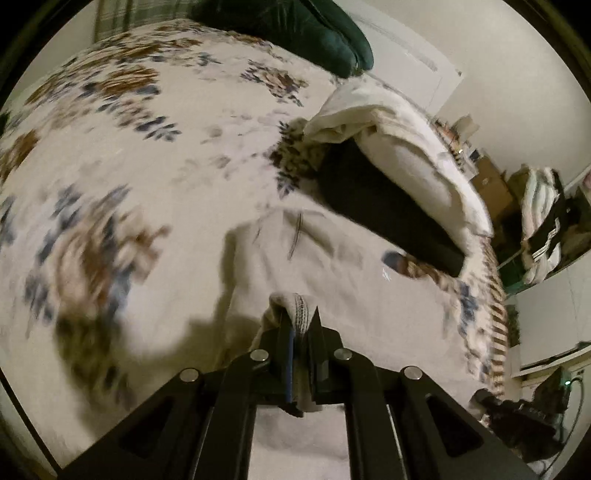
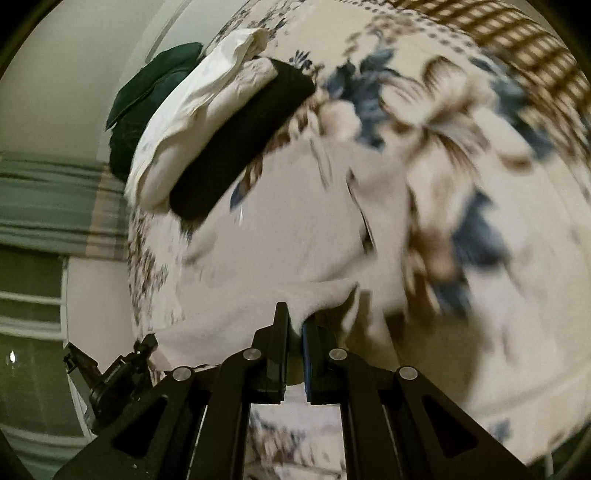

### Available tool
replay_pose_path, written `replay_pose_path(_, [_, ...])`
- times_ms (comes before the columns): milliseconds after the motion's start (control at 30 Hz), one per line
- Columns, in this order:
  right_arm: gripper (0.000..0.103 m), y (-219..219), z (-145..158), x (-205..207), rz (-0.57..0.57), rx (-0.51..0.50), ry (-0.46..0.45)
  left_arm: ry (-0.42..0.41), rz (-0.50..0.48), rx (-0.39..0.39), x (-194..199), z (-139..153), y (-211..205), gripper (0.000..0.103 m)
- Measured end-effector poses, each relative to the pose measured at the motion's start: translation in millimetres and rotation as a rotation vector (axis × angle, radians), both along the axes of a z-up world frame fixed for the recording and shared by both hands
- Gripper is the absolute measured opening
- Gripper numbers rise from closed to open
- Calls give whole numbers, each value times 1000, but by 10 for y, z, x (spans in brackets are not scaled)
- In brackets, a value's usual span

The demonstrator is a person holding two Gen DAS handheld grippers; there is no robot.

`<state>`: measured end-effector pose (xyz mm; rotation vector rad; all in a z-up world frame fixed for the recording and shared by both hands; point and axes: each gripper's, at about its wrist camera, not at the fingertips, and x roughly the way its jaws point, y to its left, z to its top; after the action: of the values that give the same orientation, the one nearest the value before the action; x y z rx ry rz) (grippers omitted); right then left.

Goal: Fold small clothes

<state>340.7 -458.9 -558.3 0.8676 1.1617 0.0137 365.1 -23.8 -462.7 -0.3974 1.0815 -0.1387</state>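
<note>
A small off-white garment [image 1: 332, 266] lies spread on the floral bedspread [image 1: 110, 155]. My left gripper [image 1: 300, 317] is shut on its ribbed hem edge, which bunches between the fingers. In the right wrist view the same garment [image 2: 280, 236] lies on the bedspread [image 2: 480, 221], and my right gripper [image 2: 294, 317] is shut on another edge of it, lifting a fold. The left gripper [image 2: 110, 373] shows at the lower left of the right wrist view.
A pile of folded clothes, black [image 1: 384, 206] under white [image 1: 399, 147], lies beyond the garment; it also shows in the right wrist view [image 2: 240, 129]. A dark green cushion [image 1: 314, 29] lies at the bed's far end. Boxes and clutter [image 1: 517, 192] stand beside the bed.
</note>
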Motion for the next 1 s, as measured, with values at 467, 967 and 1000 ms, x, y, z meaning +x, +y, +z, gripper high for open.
replay_pose_path(467, [75,-24,-298,-233,-92,-83,115,147,45,-26,-71,-327,573,69])
replay_pose_path(967, [16,103,-1104,-514,-334,204,48,123,6,-68,-171,-793,304,7])
replay_pose_path(1000, [14,127,-1082,-509,-328,181,44,105,4,-62,-200,-752,306,6])
